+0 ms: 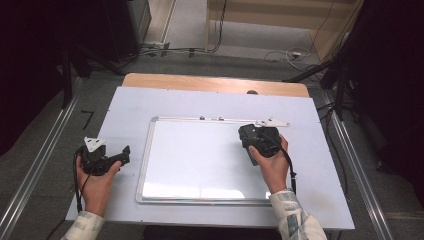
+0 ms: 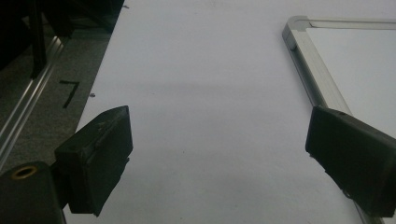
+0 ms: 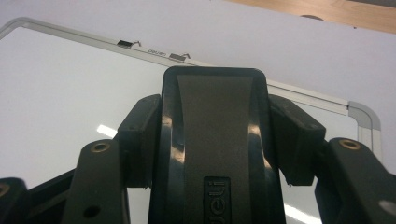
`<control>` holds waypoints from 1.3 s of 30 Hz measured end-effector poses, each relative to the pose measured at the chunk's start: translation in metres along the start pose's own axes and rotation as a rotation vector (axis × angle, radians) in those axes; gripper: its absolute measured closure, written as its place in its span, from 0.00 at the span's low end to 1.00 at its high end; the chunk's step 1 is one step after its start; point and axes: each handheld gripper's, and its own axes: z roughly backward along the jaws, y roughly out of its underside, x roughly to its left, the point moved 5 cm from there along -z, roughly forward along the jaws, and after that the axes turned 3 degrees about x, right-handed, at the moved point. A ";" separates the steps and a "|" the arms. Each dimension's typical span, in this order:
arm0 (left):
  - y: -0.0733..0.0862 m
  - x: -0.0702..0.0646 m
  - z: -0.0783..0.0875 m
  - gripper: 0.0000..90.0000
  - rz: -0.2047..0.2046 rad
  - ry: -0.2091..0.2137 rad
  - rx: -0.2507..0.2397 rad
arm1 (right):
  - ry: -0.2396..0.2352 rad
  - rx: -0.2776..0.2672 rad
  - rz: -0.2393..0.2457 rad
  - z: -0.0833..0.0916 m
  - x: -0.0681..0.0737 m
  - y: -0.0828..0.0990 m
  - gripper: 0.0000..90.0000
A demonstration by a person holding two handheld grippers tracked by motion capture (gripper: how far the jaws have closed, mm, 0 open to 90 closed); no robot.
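Note:
A white board (image 1: 195,160) with a metal frame lies flat on the pale table top (image 1: 130,107). Over the board's upper right part, my right gripper (image 1: 248,134) is shut on a black board eraser (image 1: 246,131). In the right gripper view the eraser (image 3: 215,116) stands between the two pads (image 3: 140,140) of the right gripper (image 3: 217,140), just short of the board's far frame (image 3: 303,95). My left gripper (image 1: 121,154) rests left of the board, open with nothing in it. In the left gripper view, the left gripper (image 2: 219,158) has bare table between its jaws, and the board's corner (image 2: 299,28) lies to the right.
A strip of wooden table (image 1: 210,82) shows beyond the pale top. Metal rails (image 1: 40,160) run along the floor on both sides. Cables (image 1: 285,55) and black stands (image 1: 340,75) lie past the far edge. Two small clips (image 3: 177,57) sit on the board's far frame.

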 end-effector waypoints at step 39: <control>0.000 -0.001 -0.001 0.09 0.002 0.005 -0.004 | 0.215 0.009 -0.150 -0.025 -0.065 -0.001 0.43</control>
